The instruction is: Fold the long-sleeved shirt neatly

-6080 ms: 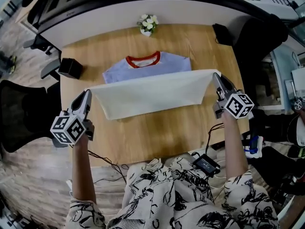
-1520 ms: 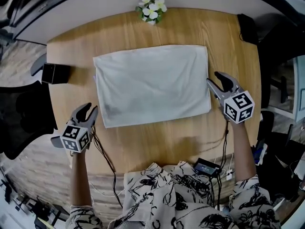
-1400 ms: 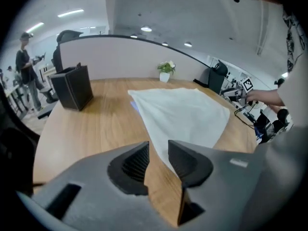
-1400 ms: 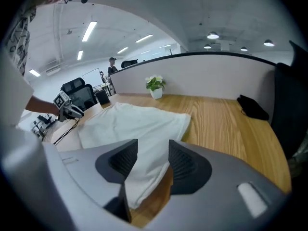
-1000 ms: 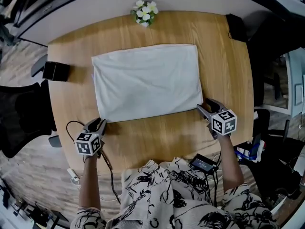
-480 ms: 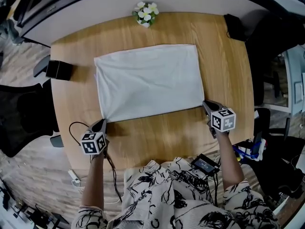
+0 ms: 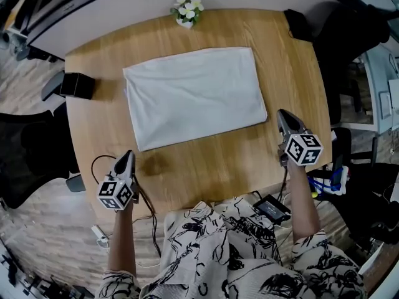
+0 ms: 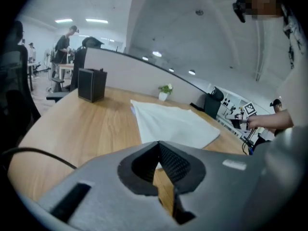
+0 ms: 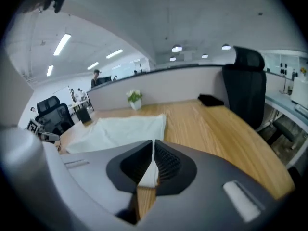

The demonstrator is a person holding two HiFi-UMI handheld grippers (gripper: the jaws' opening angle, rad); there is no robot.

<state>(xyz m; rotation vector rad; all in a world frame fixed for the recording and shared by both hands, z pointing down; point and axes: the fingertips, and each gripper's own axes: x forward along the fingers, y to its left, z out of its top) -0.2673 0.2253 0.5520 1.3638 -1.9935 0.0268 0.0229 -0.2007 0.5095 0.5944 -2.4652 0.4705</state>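
1 flat rectangle already: the shirt (image 7: 194,97) lies just ahead of the left hand-held gripper (image 7: 127,158) and right hand-held gripper (image 7: 282,114) (both pressed together); another fold likely remains.

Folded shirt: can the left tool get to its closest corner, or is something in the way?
Probably yes. Only bare table lies between the left tool and the folded shirt's near-left corner. The tool's jaws are shut, so they would need to open first.

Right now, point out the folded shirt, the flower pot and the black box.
folded shirt (image 7: 193,95): head view, middle of the cloth.
flower pot (image 7: 187,9): head view, on the white blossoms.
black box (image 7: 77,85): head view, on its top face.
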